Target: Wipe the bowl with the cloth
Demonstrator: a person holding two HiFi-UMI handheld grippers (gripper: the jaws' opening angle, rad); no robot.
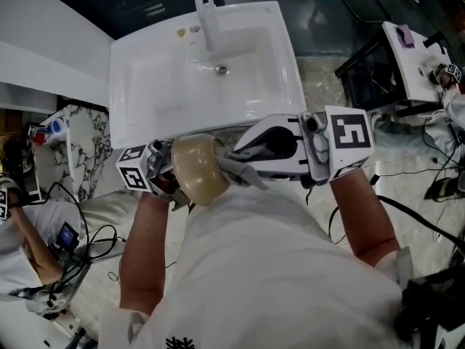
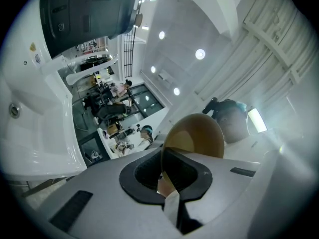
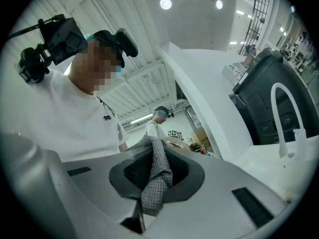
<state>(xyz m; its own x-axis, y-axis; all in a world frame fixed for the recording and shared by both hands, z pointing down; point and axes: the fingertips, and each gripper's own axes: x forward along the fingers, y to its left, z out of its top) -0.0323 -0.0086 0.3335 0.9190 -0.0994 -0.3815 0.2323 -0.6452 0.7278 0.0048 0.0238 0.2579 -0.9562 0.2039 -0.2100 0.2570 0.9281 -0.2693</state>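
A tan bowl (image 1: 197, 167) is held on edge in front of my chest, just short of the sink. My left gripper (image 1: 173, 174) is shut on its rim; the left gripper view has the rim pinched between the jaws, with the bowl (image 2: 197, 136) rising beyond my left gripper (image 2: 167, 185). My right gripper (image 1: 243, 160) is shut on a grey woven cloth (image 1: 238, 167), whose free end reaches the bowl's right side. From the right gripper view the cloth (image 3: 155, 176) hangs out of my right gripper (image 3: 148, 195), and a sliver of the bowl (image 3: 175, 144) shows behind it.
A white sink basin (image 1: 203, 71) with a tall faucet (image 1: 206, 9) and a drain (image 1: 222, 70) lies straight ahead. A marbled counter (image 1: 81, 151) and a seated person (image 1: 25, 231) are at left. A black stand (image 1: 374, 75) and floor cables (image 1: 429, 224) are at right.
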